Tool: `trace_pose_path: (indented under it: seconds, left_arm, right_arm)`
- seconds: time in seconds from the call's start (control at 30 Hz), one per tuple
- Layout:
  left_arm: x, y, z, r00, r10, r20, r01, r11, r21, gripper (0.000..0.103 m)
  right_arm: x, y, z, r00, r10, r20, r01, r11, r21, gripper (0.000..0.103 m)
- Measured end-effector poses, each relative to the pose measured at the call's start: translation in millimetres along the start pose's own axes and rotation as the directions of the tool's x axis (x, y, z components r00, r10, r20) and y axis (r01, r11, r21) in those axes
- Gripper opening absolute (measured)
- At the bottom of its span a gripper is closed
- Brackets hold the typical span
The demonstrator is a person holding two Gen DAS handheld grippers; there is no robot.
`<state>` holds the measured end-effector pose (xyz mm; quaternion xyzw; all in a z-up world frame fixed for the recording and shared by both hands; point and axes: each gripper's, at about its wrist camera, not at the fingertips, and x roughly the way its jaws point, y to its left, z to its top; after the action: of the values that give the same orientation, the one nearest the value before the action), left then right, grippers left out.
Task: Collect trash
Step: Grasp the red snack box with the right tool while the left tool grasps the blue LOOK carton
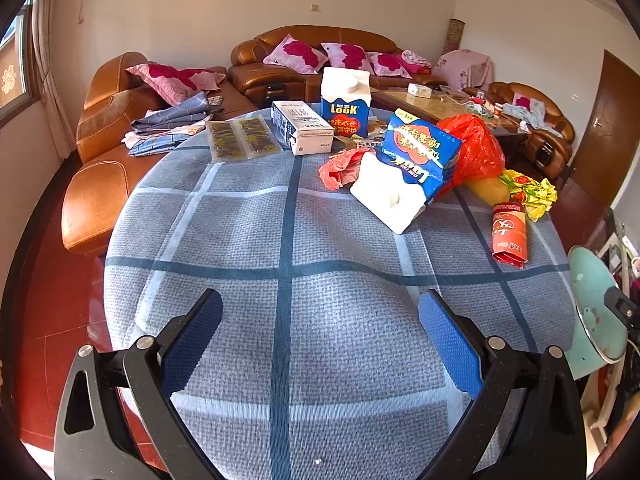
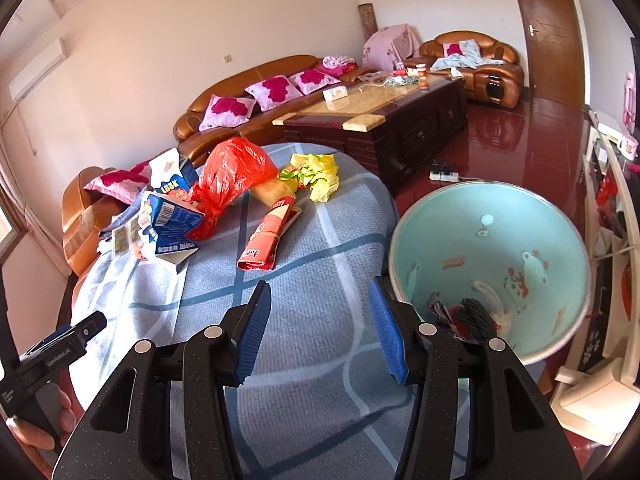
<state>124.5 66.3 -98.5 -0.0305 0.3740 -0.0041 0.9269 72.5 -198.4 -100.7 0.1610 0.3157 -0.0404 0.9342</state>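
Lying flat, red packet (image 1: pixel 509 235), pointing away

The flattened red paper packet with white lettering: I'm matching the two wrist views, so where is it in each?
Left wrist: flattened red paper packet, right of centre, on the checked tablecloth.
Right wrist: the packet, left of centre.
Shared landmark: red plastic bag just beyond it.
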Motion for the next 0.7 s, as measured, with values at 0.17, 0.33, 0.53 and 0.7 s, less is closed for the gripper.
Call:
trace_pose_path:
  seconds: [0.17, 0.33, 0.53, 0.7]
  left_arm:
    - [13, 6, 7, 1.000, -0.017, -0.003, 0.017, 1.000, 0.004, 0.096]
    - [29, 11, 17, 0.999, -0.029, -0.015, 0.029, 1.000, 0.003, 0.096]
    - [40, 6, 33, 0.997, -0.083, 0.007, 0.082, 0.996, 0.039, 0.097]
    - [52, -3, 49, 0.990, -0.144, 0.007, 0.143, 0.986, 0.082, 0.097]
  right_arm:
    - [31, 14, 12, 1.000, -0.008, -0.023, 0.007, 0.999, -0.032, 0.051]
    - [67, 25, 26, 0.998, -0.015, -0.062, 0.013, 1.000, -0.028, 0.051]
    - [109, 42, 35, 0.991, 0.011, -0.135, -0.015, 1.000, -0.023, 0.051]
    - [138, 51, 39, 0.983, -0.004, -0.184, -0.002, 1.000, -0.031, 0.051]
